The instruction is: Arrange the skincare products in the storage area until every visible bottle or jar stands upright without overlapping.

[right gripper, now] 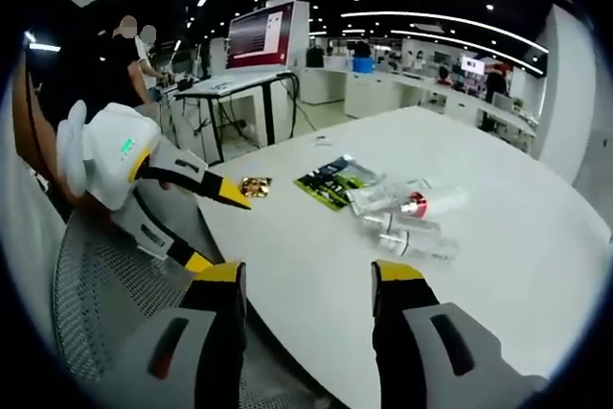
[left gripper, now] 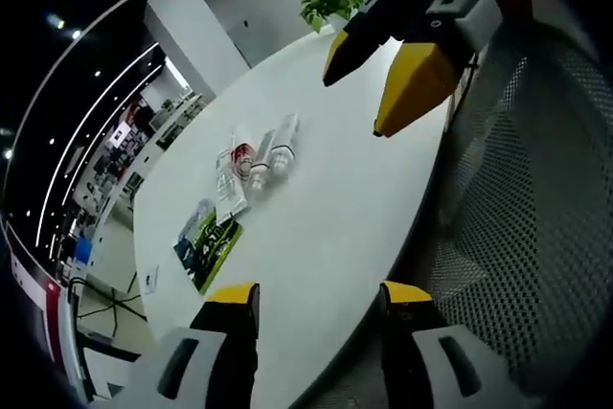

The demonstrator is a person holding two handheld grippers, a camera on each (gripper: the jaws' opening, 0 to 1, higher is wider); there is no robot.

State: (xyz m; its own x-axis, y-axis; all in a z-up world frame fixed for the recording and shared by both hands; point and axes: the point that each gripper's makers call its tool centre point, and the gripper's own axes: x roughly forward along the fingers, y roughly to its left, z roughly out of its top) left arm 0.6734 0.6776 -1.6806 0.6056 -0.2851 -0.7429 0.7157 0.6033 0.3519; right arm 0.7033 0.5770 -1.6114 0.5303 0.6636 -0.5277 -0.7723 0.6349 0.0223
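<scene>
Several clear bottles (right gripper: 407,220) lie jumbled mid-desk (right gripper: 536,265), apparently touching, well apart from both empty hand-held grippers: left (left gripper: 321,299) and right (right gripper: 306,280), jaws apart. They look light, stiff and slippery; grasp each around its body.

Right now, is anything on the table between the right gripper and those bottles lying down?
Nothing visible blocks it. Bare white table lies between the open right gripper and the clear bottles lying on their sides. The green-and-black packet and small gold packet sit off to the side.
</scene>
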